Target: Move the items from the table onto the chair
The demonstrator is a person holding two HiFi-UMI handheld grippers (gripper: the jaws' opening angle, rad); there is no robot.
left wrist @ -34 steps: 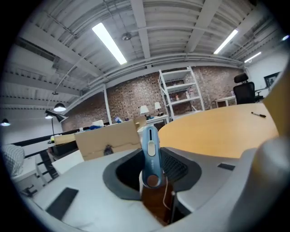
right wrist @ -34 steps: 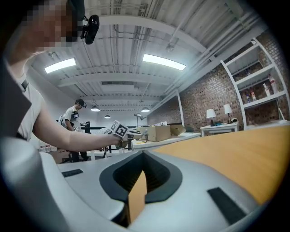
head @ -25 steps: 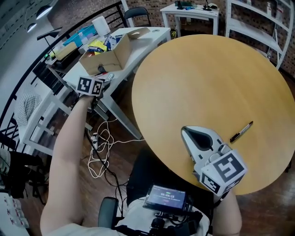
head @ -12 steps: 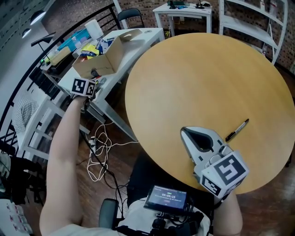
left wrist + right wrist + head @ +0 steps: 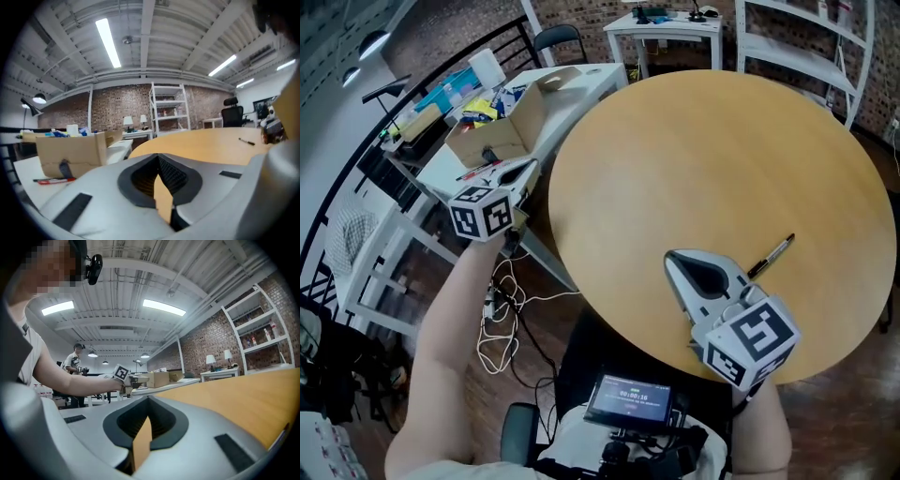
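A black pen [image 5: 769, 255] lies on the round wooden table [image 5: 712, 141], right of my right gripper [image 5: 672, 258]; it shows far off in the left gripper view too, as the pen [image 5: 246, 141]. That right gripper [image 5: 149, 399] rests over the table's near side with its jaws shut and empty. My left gripper [image 5: 528, 169] hangs off the table's left edge, pointing toward the table [image 5: 220, 140]. Its jaws [image 5: 157, 157] have just been closing and stand shut with nothing between them.
A white table [image 5: 581, 89] at the left carries an open cardboard box [image 5: 502, 127], a red pen [image 5: 473, 172] and clutter. Cables lie on the floor [image 5: 502, 309]. White shelves [image 5: 806, 47] and a black chair [image 5: 558, 37] stand at the back.
My left gripper has risen from beside the white table and swung right toward the round table's edge, so its jaws now show. The right gripper and the pen have stayed put.
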